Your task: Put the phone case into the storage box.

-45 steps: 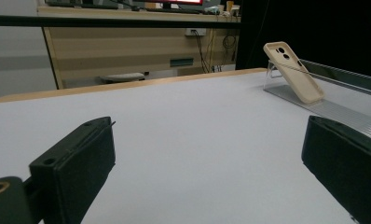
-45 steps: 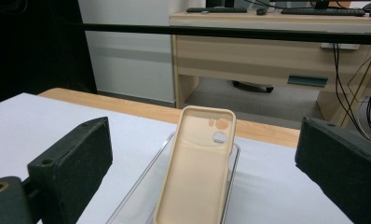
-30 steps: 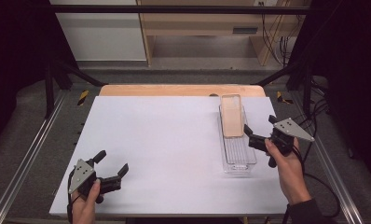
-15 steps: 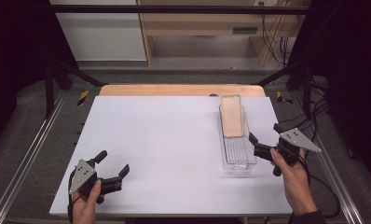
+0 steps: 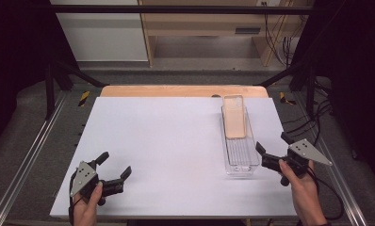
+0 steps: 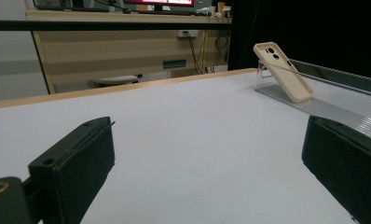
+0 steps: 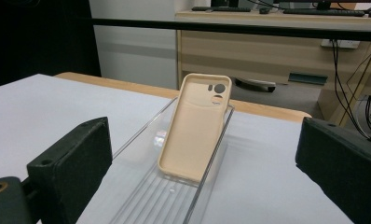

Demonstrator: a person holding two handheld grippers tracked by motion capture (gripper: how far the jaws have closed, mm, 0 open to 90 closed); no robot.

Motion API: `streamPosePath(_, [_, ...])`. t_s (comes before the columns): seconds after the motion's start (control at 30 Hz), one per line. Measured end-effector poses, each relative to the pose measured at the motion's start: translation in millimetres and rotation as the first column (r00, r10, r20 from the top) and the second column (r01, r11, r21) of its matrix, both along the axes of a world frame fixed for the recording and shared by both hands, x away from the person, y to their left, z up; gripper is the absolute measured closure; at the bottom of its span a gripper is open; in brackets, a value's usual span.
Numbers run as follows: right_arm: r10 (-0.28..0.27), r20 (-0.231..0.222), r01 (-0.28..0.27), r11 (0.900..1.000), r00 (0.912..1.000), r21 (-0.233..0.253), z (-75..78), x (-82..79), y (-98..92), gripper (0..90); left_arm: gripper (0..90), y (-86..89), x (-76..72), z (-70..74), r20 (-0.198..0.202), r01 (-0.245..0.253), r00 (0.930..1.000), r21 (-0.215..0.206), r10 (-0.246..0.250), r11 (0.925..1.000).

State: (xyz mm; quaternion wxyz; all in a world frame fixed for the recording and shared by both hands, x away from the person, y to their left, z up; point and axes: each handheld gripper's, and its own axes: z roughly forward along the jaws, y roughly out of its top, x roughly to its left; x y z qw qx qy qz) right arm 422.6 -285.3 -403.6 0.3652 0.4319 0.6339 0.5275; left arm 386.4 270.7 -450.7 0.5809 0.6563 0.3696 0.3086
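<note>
right tongs [image 5: 272,151] dropped back toward 5 o'clock, off the clear tray [image 5: 241,160], jaws spread | left tongs [image 5: 114,165] idle at 7 o'clock, spread | beige phone case [image 5: 234,123] leans in tray's far end, 1 o'clock on worktop [image 5: 167,141] | grasp apparently not begun

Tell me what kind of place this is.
Probably a lab or workshop test bench: a white-topped table inside a black metal frame, loose cables by wooden benches, and a computer monitor behind.

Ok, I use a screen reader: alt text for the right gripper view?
A beige phone case leans tilted in a clear plastic tray on a white table, framed by the right hand-held gripper with its black jaws wide open.
</note>
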Motion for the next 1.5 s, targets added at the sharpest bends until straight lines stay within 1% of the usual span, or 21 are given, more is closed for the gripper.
streamPosePath(0.13, [0.002, -0.003, -0.002, 1.0, 1.0, -0.005, -3.4, -4.6, -1.8, 3.8, 2.1, 0.0, 0.0, 0.0, 0.001, 0.001, 1.0, 0.001, -0.001, 1.0])
streamPosePath(0.23, [0.007, -0.005, -0.007, 1.0, 1.0, 0.001, -6.5, -7.2, -2.5, 3.8, 2.1, 0.1, 0.0, -0.1, 0.001, 0.0, 1.0, 0.002, 0.0, 1.0])
streamPosePath(0.4, [0.012, -0.009, -0.012, 1.0, 0.9999, -0.007, -12.8, -10.8, -3.2, 3.8, 2.1, 0.4, 0.2, -0.3, -0.002, -0.001, 1.0, 0.004, 0.001, 1.0])
streamPosePath(0.53, [0.015, -0.013, -0.015, 1.0, 0.9998, -0.002, -17.2, -13.6, -3.5, 3.8, 2.1, 0.4, 0.0, -0.3, 0.0, -0.002, 1.0, 0.003, 0.002, 1.0])
streamPosePath(0.67, [0.018, -0.012, -0.018, 1.0, 0.9998, -0.011, -21.5, -16.5, -3.7, 3.8, 2.1, 0.3, -0.1, -0.3, 0.001, -0.001, 1.0, 0.005, 0.001, 1.0])
streamPosePath(0.8, [0.019, -0.015, -0.019, 1.0, 0.9997, -0.005, -26.6, -19.8, -3.6, 3.8, 2.1, 0.6, -0.3, -0.3, 0.002, -0.001, 1.0, 0.003, 0.001, 1.0])
streamPosePath(0.9, [0.022, -0.018, -0.022, 1.0, 0.9996, 0.004, -30.1, -21.9, -2.7, 3.7, 2.1, 0.6, -0.8, -0.1, 0.003, 0.0, 1.0, 0.002, 0.0, 1.0])
streamPosePath(1.1, [0.031, -0.011, -0.031, 1.0, 0.9995, 0.0, -35.8, -25.4, -1.2, 3.7, 2.1, 1.0, -1.8, -0.9, -0.001, 0.0, 1.0, 0.005, 0.0, 1.0])
streamPosePath(1.2, [0.034, -0.015, -0.034, 0.999, 0.9993, 0.005, -38.6, -26.9, 0.0, 3.7, 2.1, 1.8, -3.6, -0.8, 0.0, 0.001, 1.0, 0.005, -0.001, 1.0])
streamPosePath(1.5, [0.063, -0.01, -0.063, 0.998, 0.998, 0.003, -45.0, -29.2, 5.6, 3.7, 2.1, 4.8, -7.4, -0.8, 0.003, 0.004, 1.0, 0.002, -0.004, 1.0])
